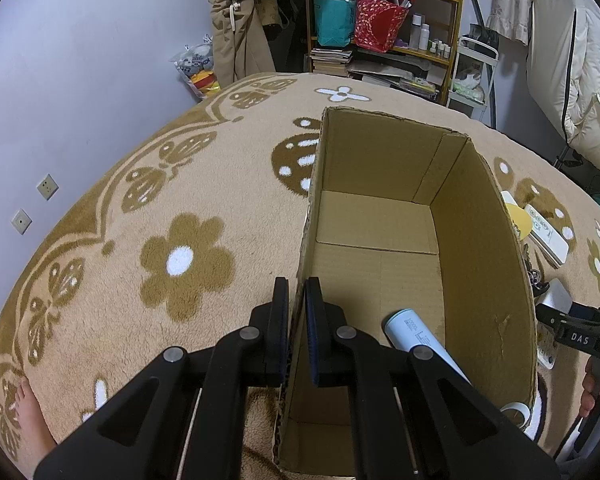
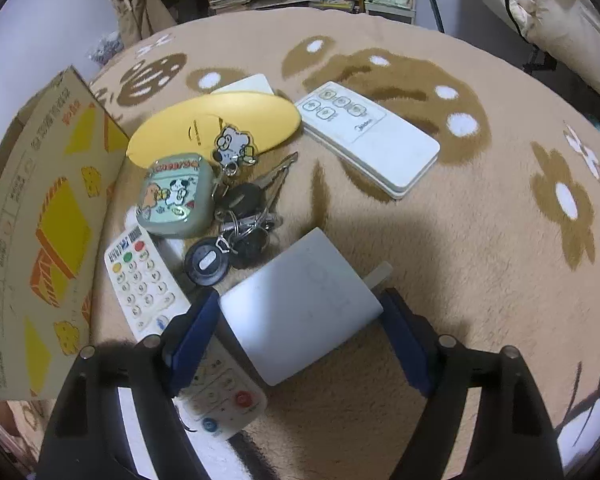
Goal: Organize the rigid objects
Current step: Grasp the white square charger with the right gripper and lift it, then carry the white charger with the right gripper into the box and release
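Observation:
My left gripper (image 1: 297, 296) is shut on the left wall of an open cardboard box (image 1: 488, 216). The box stands on the carpet, and a light blue power bank (image 1: 416, 336) lies on its floor. In the right wrist view my right gripper (image 2: 300, 296) points down over a white charger block (image 2: 300, 312) that lies on the carpet. The charger sits cornerwise between the jaws, and both blue pads (image 2: 192, 332) meet its left and right corners. The left finger also lies across a white remote (image 2: 140, 280) with coloured buttons.
Beyond the charger lie a key bunch (image 2: 252, 208) with a black fob (image 2: 207, 265), a green cartoon case (image 2: 174, 200), a yellow oval piece (image 2: 216, 124) and a white flat remote (image 2: 370, 136). The box's printed outer wall (image 2: 40, 220) stands at left. A bare foot (image 1: 28, 412) rests on the carpet.

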Demonstrator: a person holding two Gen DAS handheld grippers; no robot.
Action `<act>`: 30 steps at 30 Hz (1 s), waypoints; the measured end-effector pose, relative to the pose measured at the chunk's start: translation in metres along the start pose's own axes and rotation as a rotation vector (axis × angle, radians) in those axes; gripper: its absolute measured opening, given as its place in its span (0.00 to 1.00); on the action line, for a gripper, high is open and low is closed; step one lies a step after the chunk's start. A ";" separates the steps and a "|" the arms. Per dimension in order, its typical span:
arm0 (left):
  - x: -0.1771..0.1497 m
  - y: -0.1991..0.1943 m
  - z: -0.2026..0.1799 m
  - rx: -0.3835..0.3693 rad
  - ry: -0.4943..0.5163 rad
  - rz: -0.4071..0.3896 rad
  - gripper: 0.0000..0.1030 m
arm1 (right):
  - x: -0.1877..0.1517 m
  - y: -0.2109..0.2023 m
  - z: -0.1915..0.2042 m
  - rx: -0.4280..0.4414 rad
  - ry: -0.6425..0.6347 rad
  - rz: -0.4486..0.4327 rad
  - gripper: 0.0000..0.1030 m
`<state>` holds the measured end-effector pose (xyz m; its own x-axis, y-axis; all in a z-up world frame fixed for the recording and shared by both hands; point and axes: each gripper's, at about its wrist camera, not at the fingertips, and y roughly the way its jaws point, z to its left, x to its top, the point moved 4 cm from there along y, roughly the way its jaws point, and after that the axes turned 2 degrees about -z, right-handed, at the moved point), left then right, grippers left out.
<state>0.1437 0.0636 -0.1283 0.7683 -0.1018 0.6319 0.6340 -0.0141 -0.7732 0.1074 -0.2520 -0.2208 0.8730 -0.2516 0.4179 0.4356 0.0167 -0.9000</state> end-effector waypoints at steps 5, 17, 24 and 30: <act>0.000 0.000 0.000 0.000 0.000 0.000 0.07 | -0.001 0.002 0.003 -0.029 -0.020 -0.002 0.83; -0.002 0.001 -0.001 -0.003 0.000 0.001 0.07 | -0.002 -0.005 -0.004 -0.028 0.035 -0.056 0.82; -0.003 0.003 -0.001 0.006 0.013 0.001 0.07 | 0.005 -0.019 -0.024 -0.021 0.133 -0.111 0.82; -0.004 0.003 -0.001 -0.001 0.007 -0.002 0.07 | 0.015 -0.042 -0.023 -0.022 0.111 -0.181 0.82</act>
<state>0.1424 0.0629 -0.1328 0.7665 -0.1085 0.6330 0.6354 -0.0157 -0.7720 0.0974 -0.2786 -0.1797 0.7509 -0.3540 0.5575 0.5769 -0.0592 -0.8147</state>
